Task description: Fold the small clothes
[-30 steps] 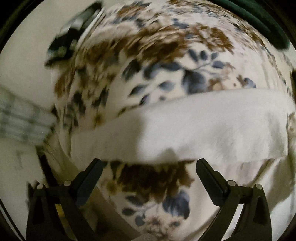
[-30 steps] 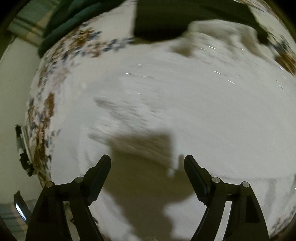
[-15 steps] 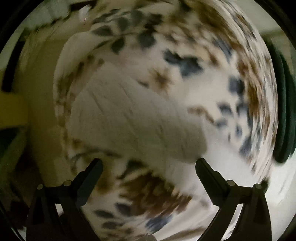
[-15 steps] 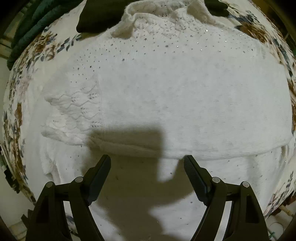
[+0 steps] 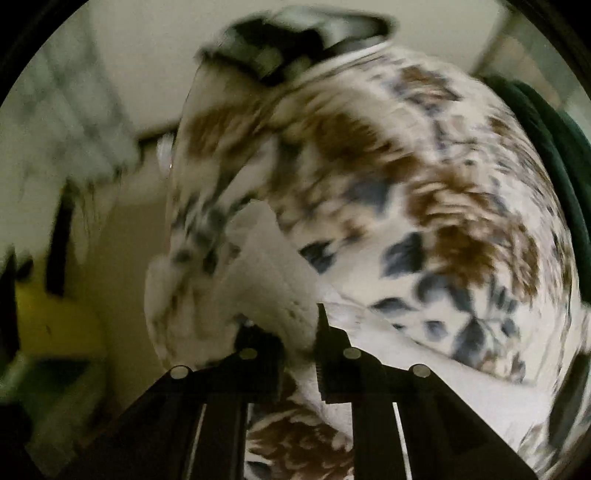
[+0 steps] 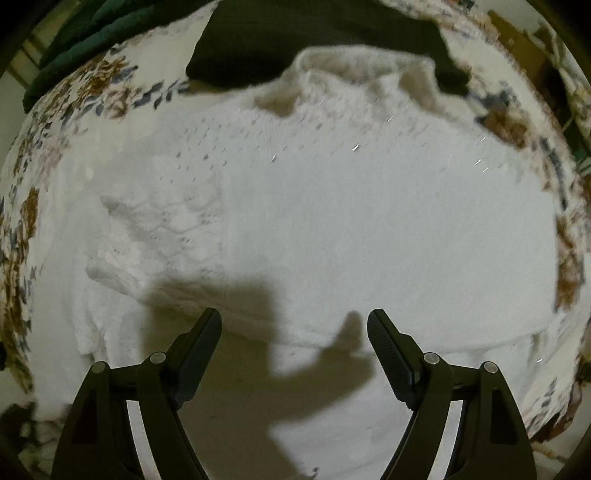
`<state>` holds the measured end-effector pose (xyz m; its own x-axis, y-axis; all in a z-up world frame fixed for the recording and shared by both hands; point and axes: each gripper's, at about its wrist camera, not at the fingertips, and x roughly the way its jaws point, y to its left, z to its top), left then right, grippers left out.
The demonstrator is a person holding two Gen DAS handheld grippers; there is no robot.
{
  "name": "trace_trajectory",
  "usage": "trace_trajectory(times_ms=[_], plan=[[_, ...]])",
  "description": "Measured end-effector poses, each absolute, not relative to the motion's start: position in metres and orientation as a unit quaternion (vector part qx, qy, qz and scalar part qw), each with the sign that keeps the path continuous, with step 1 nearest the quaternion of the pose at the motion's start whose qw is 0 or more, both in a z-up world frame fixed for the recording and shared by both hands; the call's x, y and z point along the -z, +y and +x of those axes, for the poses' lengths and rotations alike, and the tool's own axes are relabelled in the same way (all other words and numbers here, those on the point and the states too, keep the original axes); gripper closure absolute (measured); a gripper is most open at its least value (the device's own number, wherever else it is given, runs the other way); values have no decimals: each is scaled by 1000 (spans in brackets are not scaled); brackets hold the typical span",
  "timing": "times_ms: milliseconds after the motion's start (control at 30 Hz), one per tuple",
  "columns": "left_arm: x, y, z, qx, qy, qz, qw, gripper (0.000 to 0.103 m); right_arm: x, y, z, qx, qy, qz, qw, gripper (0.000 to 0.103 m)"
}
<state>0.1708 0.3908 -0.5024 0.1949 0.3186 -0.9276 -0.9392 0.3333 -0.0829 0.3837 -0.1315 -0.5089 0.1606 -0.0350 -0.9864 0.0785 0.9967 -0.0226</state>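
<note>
A white knit sweater (image 6: 332,206) lies spread on a floral bed cover (image 6: 26,229), its lace-patterned sleeve (image 6: 159,229) folded in at the left. My right gripper (image 6: 294,319) hangs open just above the sweater's lower edge, with nothing between its fingers and its shadow on the knit. In the blurred left wrist view, a white fabric strip of the sweater (image 5: 273,273) runs down between the jaws of my left gripper (image 5: 282,319). Those jaws are closing and pinch the strip at the edge of the floral cover (image 5: 406,184).
A dark garment (image 6: 303,40) lies beyond the sweater's collar, and a dark green cloth (image 6: 85,33) sits at the far left corner, dark green cloth (image 5: 546,147) also at the right. A black-and-white object (image 5: 291,44) rests at the cover's far edge. Floor and a yellow item (image 5: 48,317) lie left.
The left gripper swung and rolled across the cover, then went from wide open to pinched on the white strip. The right gripper shifted slightly over the sweater and stayed open.
</note>
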Motion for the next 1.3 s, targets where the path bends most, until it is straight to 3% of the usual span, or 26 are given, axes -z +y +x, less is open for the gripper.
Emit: trace_trajectory(times_ms=[200,367,733,967,1033,1067,1133,1167,1300], plan=[[439,336,216,-410,438,-206,773,92,506,-171,394,50,640,31,766,16],[406,232,278,-319,436,-136,830,92,503,-227,396,63,638,59,765,16],[420,-71,372,-60,479,-72,873,92,506,-391,339,134,648,79,746,16],[428,-177,368,7,508,-43,860,87,508,-466,301,174,656,116,725,16],[429,-188,366,8,513,-28,858,79,509,-479,297,175,659,134,719,16],[429,-188,364,6,512,-19,859,70,508,-485,294,174,659,146,717,16],[428,-180,358,-2,510,-5,860,36,505,-493,293,167,657,173,714,16],[429,-173,354,-9,509,-1,861,14,502,-497,294,160,651,191,717,16],[425,-111,342,-71,501,-6,862,12,488,-496,307,121,627,248,728,16]])
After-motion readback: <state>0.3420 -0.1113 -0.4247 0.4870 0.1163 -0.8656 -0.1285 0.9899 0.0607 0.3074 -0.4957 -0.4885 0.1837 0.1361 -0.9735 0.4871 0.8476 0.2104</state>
